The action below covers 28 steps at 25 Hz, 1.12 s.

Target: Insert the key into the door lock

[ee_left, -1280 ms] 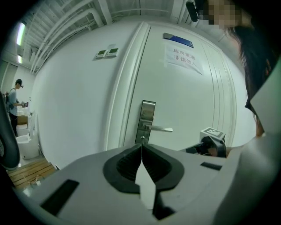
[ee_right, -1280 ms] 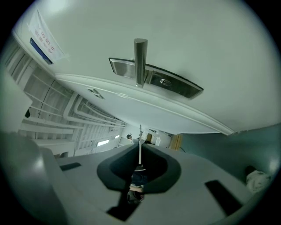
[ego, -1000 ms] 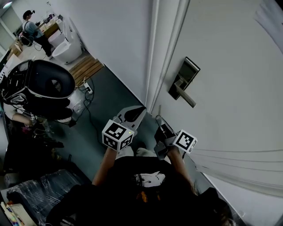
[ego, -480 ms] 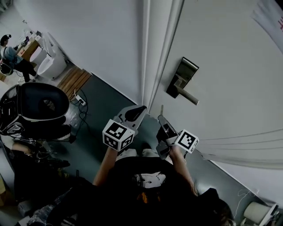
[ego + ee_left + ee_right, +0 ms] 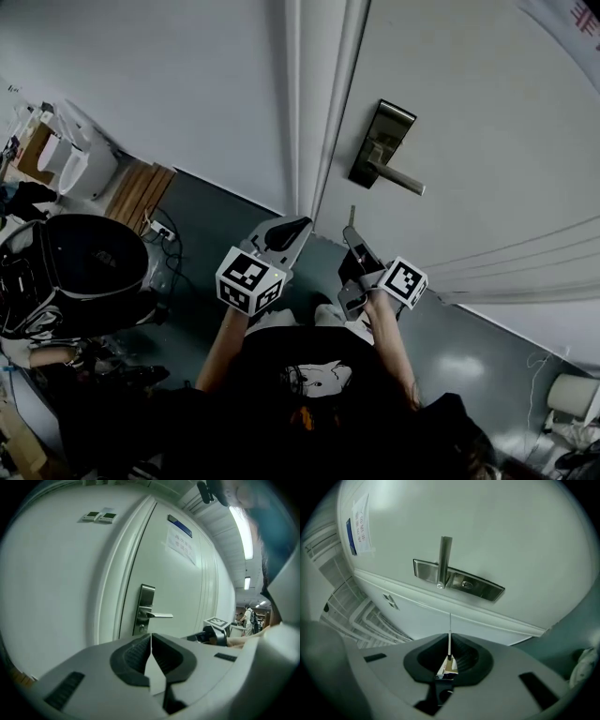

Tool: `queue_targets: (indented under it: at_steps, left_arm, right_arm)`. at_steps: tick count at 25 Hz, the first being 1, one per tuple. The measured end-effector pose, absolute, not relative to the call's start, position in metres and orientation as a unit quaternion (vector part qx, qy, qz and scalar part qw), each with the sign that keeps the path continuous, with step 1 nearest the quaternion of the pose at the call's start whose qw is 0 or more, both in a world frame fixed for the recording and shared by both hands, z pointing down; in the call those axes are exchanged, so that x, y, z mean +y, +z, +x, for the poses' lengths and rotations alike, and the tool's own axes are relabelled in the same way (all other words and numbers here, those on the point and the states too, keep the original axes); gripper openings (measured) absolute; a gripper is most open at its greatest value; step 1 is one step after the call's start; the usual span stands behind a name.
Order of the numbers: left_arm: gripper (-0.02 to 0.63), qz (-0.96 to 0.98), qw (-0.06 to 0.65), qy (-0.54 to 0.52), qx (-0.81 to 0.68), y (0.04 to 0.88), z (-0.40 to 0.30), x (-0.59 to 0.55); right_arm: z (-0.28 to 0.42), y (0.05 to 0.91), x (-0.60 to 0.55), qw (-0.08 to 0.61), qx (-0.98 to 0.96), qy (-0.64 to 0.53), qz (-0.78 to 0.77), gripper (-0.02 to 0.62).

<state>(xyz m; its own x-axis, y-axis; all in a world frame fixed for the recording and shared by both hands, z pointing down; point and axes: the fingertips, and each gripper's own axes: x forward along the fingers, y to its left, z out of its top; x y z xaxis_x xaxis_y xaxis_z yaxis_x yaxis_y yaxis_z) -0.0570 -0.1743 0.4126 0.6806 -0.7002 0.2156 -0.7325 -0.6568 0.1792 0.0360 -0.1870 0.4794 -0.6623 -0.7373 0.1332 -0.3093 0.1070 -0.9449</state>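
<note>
Right gripper (image 5: 450, 645) - fingers closed on the key (image 5: 450, 629), pinched at the head end. The thin blade sticks straight out past the tips, edge-on in the right gripper view. In the head view the blade pokes up just below the door lock (image 5: 382, 142), upper centre of frame, not touching it. Left gripper (image 5: 151, 638) fingers are pressed together with nothing between them. It sits left of the right one in the head view, near the door edge.

Handling, my read: the key is small, light, rigid metal, flat and smooth - it will likely pivot in the fingers if the tip hits the lock off-axis. Best hold is across the flat of the head, far enough back to leave the whole blade free, which is roughly how it sits. The blade is thin, so side load could bend it or twist it out of line. A small round spot beside the lever handle (image 5: 443, 559) looks like the keyhole; slot orientation is too small to tell.
</note>
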Motion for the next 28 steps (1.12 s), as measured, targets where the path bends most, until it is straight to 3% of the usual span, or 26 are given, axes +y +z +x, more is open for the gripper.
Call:
queue_targets:
  at_steps: [20, 28]
  left_arm:
    - [0.012, 0.943, 0.108, 0.076, -0.307, 0.415, -0.050, -0.133]
    - [0.012, 0.940, 0.100, 0.075, -0.318, 0.414, -0.052, -0.142]
  right_arm:
    - [0.046, 0.475, -0.232, 0.330, 0.656, -0.569, -0.369, 0.021]
    - [0.056, 0.485, -0.268, 0.353, 0.647, -0.572, -0.361, 0.021]
